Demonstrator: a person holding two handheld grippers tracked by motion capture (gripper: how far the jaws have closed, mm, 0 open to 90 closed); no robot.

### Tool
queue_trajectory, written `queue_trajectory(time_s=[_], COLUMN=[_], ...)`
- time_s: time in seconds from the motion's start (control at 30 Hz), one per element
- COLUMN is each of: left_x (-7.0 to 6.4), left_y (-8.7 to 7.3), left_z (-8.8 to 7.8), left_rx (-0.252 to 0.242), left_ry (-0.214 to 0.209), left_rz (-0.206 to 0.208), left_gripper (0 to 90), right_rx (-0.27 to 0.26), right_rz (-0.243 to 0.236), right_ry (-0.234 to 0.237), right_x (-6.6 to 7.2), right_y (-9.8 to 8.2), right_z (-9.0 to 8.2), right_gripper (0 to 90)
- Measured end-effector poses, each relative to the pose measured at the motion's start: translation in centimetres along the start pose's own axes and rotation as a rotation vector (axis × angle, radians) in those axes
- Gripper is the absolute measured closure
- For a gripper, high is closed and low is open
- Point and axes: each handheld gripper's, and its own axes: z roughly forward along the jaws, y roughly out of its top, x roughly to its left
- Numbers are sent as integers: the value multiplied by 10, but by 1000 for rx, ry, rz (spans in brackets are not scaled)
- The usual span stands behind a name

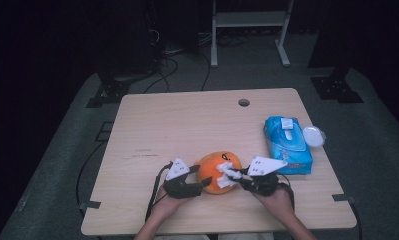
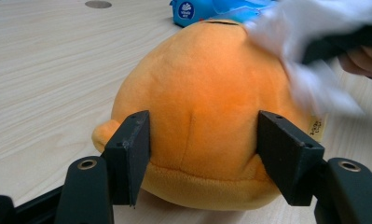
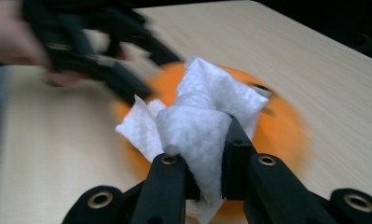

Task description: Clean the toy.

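Observation:
An orange plush toy lies near the front edge of the wooden table. My left gripper holds it from the left, and in the left gripper view the two black jaws press on both sides of the plush toy. My right gripper comes in from the right, shut on a crumpled white wipe. In the right gripper view the wipe bulges out above the gripper and rests against the top of the plush toy. The left gripper shows blurred behind it.
A blue pack of wet wipes lies to the right of the toy, with a round white lid beside it near the table's right edge. A cable hole sits at the far side. Dark floor and stands surround the table.

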Motion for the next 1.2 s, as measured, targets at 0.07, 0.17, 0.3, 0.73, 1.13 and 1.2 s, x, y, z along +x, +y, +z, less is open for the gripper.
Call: queue_trajectory(time_s=[0.07,0.17,0.3,0.73,1.13,1.2], left_x=[-1,-3,0,-6,-11,-13], left_y=[1,1,1,4,1,1], left_z=[1,2,1,0,5,4], left_rx=[-6,-3,-12,-29,-24,-13], left_ry=[-4,10,0,-36,-38,-29], left_rz=[-3,4,6,45,71,88], left_gripper=[366,361,337,398,356,362], right_rx=[3,-3,10,-21,-26,-13], right_rz=[52,68,-21,13,49,10], right_ry=[-35,-3,35,74,69,69], right_x=[-13,-9,12,12,7,11], right_y=[-8,-13,-1,4,5,12], right_z=[-6,-5,5,11,12,18], right_gripper=[804,804,803,803,803,804])
